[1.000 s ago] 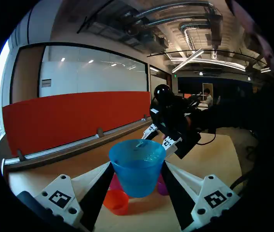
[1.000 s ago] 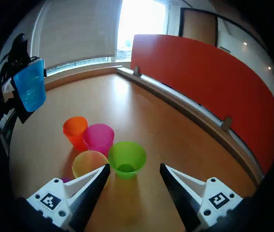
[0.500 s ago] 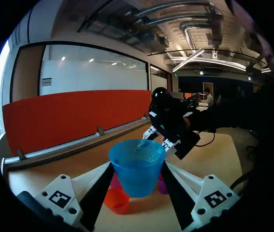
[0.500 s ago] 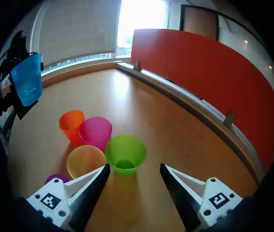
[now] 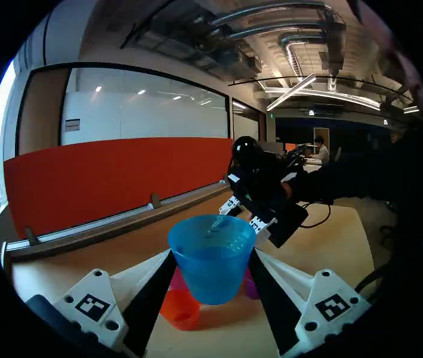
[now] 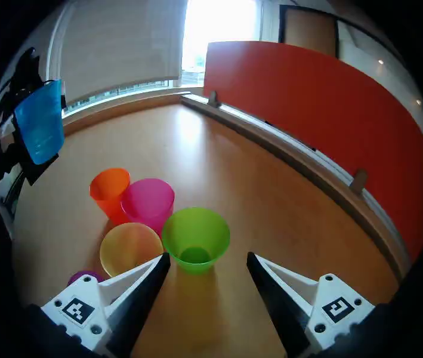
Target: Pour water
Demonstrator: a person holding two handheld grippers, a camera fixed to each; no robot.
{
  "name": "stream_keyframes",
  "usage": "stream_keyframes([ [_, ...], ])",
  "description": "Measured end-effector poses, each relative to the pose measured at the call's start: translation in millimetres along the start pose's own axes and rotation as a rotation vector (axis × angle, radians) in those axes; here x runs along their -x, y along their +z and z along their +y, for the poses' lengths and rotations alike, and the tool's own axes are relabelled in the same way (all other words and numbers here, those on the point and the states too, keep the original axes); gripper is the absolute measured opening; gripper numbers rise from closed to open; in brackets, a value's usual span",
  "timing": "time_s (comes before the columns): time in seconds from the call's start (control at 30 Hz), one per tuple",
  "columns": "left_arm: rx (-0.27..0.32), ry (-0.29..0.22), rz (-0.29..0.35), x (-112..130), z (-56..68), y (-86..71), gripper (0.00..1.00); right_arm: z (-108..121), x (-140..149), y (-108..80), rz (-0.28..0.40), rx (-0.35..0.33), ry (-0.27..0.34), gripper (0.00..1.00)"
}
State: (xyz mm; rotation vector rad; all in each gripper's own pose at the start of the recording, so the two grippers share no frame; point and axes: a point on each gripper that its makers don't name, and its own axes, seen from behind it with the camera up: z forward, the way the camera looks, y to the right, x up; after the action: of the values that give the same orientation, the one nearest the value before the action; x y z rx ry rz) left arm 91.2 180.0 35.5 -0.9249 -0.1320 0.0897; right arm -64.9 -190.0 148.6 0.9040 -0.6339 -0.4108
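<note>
Blue cup [image 5: 212, 262]: in the air above the table [image 6: 223, 173], close to upright; it looks to hold some water, though that is hard to be sure of.
Left gripper [image 5: 212, 256]: both fingers press on the blue cup's sides.
Below it: the blue cup hides most of the cups underneath; the orange cup [image 5: 178, 310] peeks out at the lower left, with slivers of pink and purple beside the fingers.
Right gripper [image 6: 207, 256]: fingers spread wide and holding nothing.
Green cup [image 6: 195, 237]: on the table, just ahead of the right gripper's gap, and not touched by the fingers.
Cluster: the pink cup [image 6: 147, 201], yellow cup [image 6: 130, 249] and orange cup stand packed beside the green one; the purple cup [image 6: 83, 277] is partly hidden by the right gripper's left finger.
Beyond: a red partition [image 6: 330, 119] runs along the table's far edge, and a bright window [image 6: 217, 30] is behind it.
</note>
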Motion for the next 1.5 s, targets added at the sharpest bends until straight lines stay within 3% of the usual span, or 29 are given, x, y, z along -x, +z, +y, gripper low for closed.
stream_keyframes([
  [1.5, -0.017, -0.014, -0.007, 8.8, -8.9, -9.4, 0.82, -17.8, -3.9, 44.9, -0.028, -0.045, -0.012, 1.0],
])
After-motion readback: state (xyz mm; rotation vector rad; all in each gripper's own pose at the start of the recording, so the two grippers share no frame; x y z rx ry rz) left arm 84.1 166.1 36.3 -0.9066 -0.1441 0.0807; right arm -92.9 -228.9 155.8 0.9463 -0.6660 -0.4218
